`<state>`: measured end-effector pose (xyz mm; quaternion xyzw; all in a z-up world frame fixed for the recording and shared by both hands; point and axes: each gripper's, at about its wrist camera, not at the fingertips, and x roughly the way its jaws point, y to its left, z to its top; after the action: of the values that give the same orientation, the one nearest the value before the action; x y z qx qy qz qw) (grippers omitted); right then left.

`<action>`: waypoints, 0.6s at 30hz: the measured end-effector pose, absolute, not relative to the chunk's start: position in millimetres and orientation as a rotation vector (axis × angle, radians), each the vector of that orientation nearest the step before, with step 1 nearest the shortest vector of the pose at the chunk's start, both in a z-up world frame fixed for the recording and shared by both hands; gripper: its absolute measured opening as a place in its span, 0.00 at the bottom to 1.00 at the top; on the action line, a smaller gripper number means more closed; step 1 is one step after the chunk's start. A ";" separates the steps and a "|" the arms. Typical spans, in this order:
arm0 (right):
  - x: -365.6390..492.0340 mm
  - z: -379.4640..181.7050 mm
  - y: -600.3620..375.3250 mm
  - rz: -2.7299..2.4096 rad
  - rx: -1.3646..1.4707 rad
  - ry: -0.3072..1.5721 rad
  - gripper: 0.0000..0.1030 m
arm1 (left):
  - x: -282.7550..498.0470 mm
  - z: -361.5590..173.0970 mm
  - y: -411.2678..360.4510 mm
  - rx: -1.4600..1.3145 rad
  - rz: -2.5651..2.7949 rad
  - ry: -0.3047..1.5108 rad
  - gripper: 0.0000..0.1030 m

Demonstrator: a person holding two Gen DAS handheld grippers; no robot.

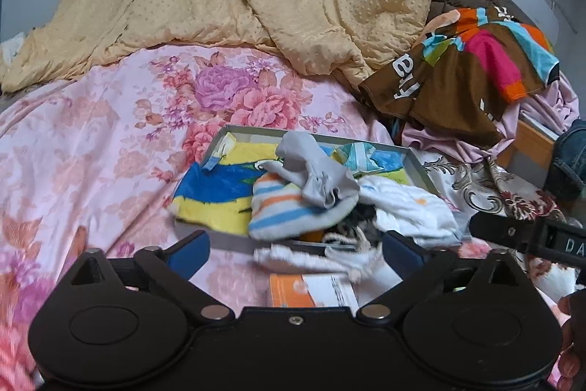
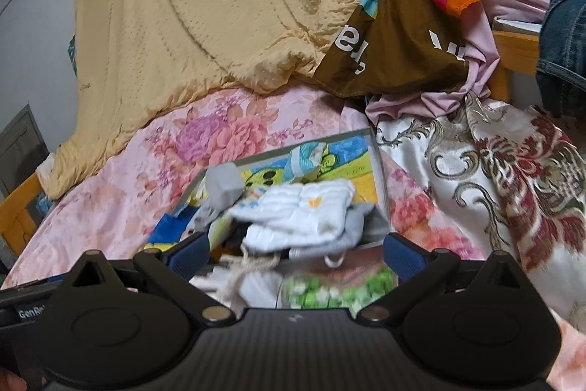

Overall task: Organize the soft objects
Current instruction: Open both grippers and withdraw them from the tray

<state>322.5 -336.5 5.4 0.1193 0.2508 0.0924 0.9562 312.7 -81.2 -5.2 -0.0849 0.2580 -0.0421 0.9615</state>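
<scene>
Grey metal tray (image 1: 417, 162) on the floral bedsheet holds the heaped soft cloths (image 1: 304, 193); left gripper (image 1: 296, 251) and right gripper (image 2: 296, 250) both released, so tuck overhanging edges inward.

Both tools look alike: the left gripper (image 1: 296, 250) and right gripper (image 2: 296, 250) have matte black bodies with round housings on either side, silver pivot bolts, angled black linkages and blue pads on the jaws. White lettering marks a side bar.
</scene>
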 end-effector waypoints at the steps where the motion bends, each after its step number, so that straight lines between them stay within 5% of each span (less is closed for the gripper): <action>1: 317.3 5.4 -335.5 0.185 0.235 0.511 1.00 | 307.4 -5.8 -80.0 -0.177 -0.083 0.521 0.99; 18: 235.6 -11.7 -335.8 0.145 0.157 0.616 1.00 | 230.2 -19.8 -67.5 -0.044 -0.094 0.554 0.99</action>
<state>235.6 -335.8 -11.7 0.0771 0.3024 0.0710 0.9474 230.2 -67.5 -19.8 -0.0215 0.2732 -0.0466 0.9606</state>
